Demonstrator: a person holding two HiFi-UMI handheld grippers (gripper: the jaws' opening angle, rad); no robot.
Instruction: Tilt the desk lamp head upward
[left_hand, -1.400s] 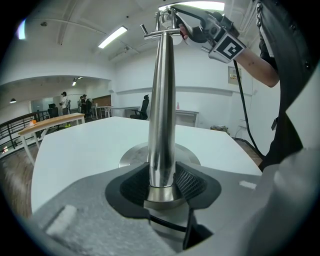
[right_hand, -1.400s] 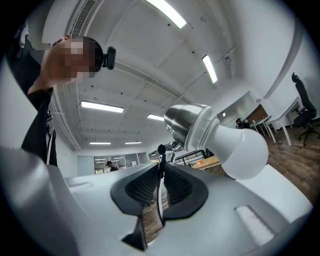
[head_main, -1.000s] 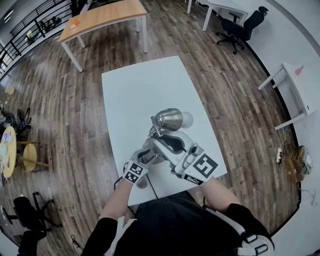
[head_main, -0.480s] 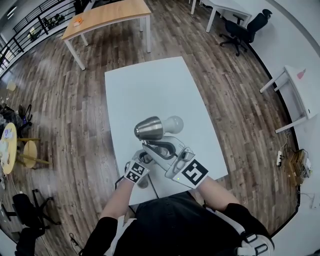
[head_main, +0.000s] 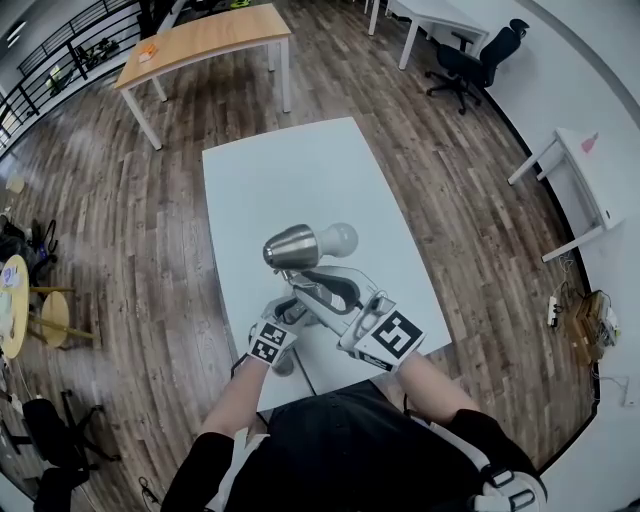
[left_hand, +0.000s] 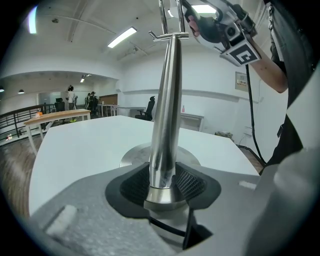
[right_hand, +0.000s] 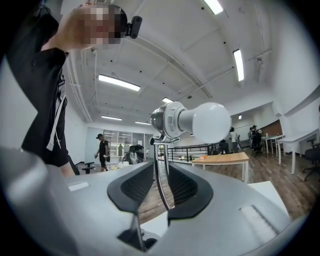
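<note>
Steel lamp head looks slick and stiff-hinged; its thin yoke is the handle. The left gripper clamps the stem; the right gripper, jaws just opening, straddles the yoke loosely.

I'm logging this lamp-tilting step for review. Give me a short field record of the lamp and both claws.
lamp post: upright on round base, on white table
lamp head: about level, bulb sticking out
left claw: clamped low on lamp post
right claw: jaws apart, just been opening; thin wire arm between them, not pressed
</note>
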